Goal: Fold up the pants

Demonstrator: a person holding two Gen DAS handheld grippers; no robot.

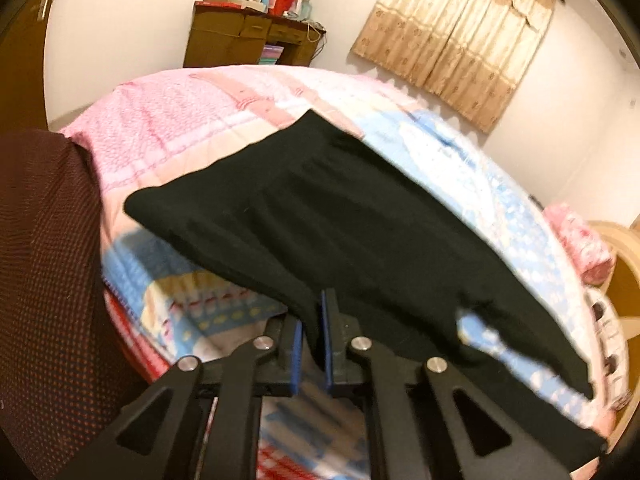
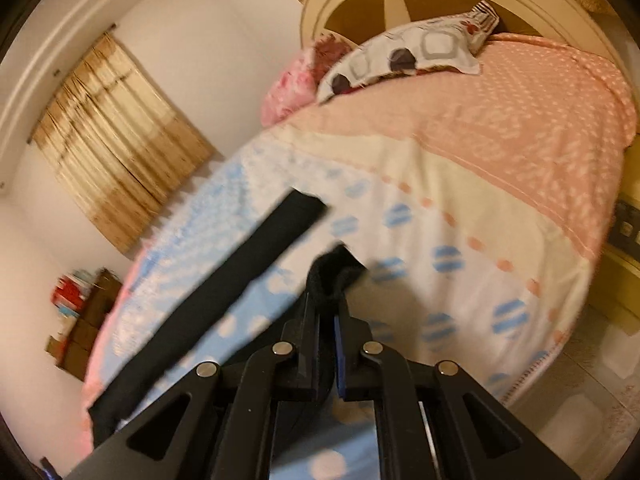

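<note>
Left wrist view: the left gripper (image 1: 311,320) is clamping an edge of the black pants (image 1: 320,216), which are draping ahead of it over the bed quilt (image 1: 168,128). Right wrist view: the right gripper (image 2: 326,312) is pinching another bunch of the pants (image 2: 332,276), a dark strip trailing to its left. The fold appears to be at the lifting stage; next, both grips need carrying across evenly. No legible writing.
</note>
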